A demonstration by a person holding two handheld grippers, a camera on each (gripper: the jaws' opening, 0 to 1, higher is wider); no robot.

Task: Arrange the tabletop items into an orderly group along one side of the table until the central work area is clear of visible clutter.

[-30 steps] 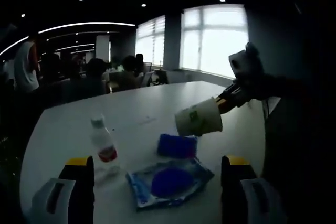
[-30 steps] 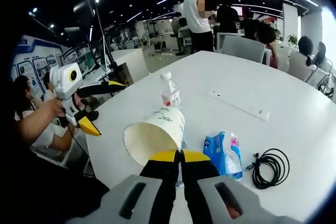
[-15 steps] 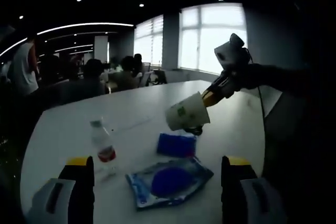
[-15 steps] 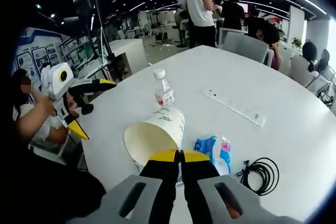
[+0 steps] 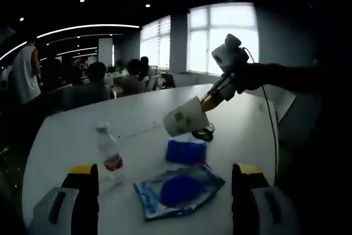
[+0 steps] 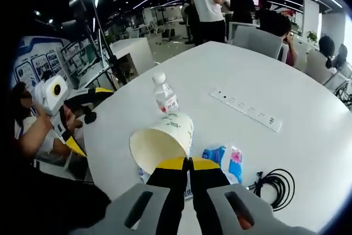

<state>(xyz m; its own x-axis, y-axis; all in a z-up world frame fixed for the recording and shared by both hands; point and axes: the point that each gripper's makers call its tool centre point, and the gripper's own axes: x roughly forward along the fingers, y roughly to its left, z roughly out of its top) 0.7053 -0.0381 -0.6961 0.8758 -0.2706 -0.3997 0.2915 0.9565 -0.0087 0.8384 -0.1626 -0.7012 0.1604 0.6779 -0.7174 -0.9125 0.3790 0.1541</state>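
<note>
my right gripper (image 6: 189,163): matt grey plastic body, glossy yellow tips, pinching the rim of a paper cup (image 6: 163,141), matt cream inside, white printed outside. table (image 6: 308,114): smooth white top, faint sheen. bottle (image 6: 164,96): clear glossy plastic, white cap, red label. tissue pack (image 5: 179,190): crinkled shiny blue plastic film. cable (image 6: 276,185): matt black rubbery coil. power strip (image 6: 246,110): smooth white plastic.

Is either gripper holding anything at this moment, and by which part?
The right gripper pinches the paper cup by its rim, carrying it tipped over the table. The left gripper is open, holding nothing.
</note>
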